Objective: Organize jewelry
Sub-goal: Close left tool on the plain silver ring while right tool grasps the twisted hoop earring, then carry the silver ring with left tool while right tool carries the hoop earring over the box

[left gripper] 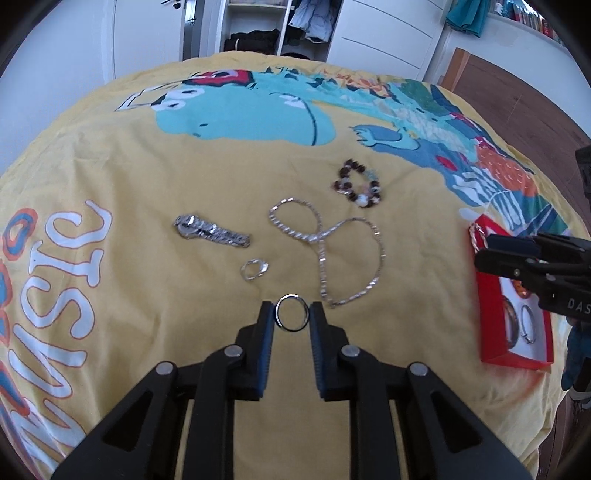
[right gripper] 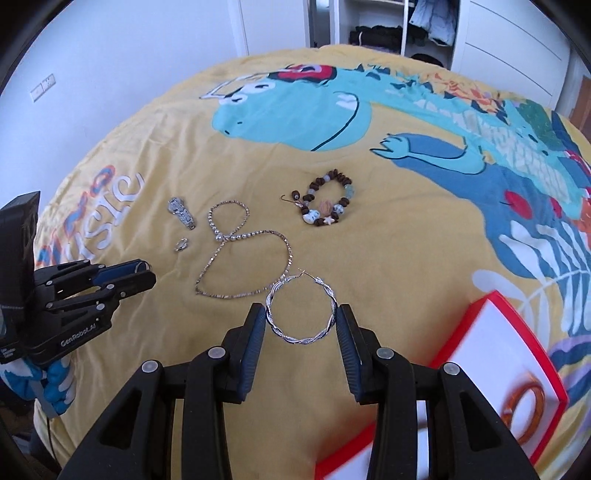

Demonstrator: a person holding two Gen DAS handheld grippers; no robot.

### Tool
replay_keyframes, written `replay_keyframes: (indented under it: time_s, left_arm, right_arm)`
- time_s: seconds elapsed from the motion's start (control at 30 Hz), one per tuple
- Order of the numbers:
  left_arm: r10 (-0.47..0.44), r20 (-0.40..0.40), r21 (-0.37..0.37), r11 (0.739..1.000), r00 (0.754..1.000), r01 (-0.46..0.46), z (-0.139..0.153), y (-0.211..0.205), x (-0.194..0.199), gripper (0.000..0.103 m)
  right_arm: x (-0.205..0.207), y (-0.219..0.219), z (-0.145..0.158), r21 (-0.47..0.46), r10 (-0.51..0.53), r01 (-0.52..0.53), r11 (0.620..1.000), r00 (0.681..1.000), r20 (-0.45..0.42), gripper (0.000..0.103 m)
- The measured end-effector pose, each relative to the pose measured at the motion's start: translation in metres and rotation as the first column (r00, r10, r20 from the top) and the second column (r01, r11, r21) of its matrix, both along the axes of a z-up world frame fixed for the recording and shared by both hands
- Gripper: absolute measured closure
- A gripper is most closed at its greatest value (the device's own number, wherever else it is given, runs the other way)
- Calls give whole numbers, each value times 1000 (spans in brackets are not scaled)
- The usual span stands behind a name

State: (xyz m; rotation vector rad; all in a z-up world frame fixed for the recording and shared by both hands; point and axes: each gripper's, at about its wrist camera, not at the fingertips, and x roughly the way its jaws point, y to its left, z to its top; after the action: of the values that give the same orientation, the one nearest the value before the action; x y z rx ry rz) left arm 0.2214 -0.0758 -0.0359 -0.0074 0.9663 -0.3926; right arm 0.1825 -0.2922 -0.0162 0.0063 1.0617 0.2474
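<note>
A: Big stuff first. Why is everything laid out like that?
B: Yellow printed bedspread (left gripper: 129, 155) serves as the sorting surface, wardrobe (left gripper: 258, 26) behind. Red box (left gripper: 491, 332) sits at its right edge, 1 orange ring and 1 silver hoop already inside, so it's likely the drop spot.
A: Loose pieces?
B: Chain necklace (left gripper: 332, 251), beaded bracelet (left gripper: 356, 186), watch (left gripper: 210, 230) and a small ring (left gripper: 254, 270) lie apart on the cloth, easy to pinch singly.
A: Grippers?
B: Right gripper (right gripper: 301, 319) is clamped across a twisted silver hoop earring (right gripper: 301, 310), beside the box. Left gripper (left gripper: 292, 317) pinches a plain silver ring (left gripper: 292, 313) by its sides, above the cloth. Both probably box-bound.
</note>
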Motion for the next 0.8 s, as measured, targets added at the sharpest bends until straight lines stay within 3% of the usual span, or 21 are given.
replay_keyframes:
  time_s: [0.2,0.43,0.8]
  left_arm:
    - [-78,18,-25,997,997,79,26,-43,-20,86]
    - [-211,18,-53,976,977,212,40,-119,-50,86]
    - [-389,-61,-26,921,919,388,9,-237,-88,86]
  right_arm:
    - [-38,-52,12,-11,-90,90,996,996,-2,64]
    - [-82,-120,-8,-42,-208,206,978,977,-53,64]
    - [-104,-165,-52,-34,-231,229,973,966,-115,64]
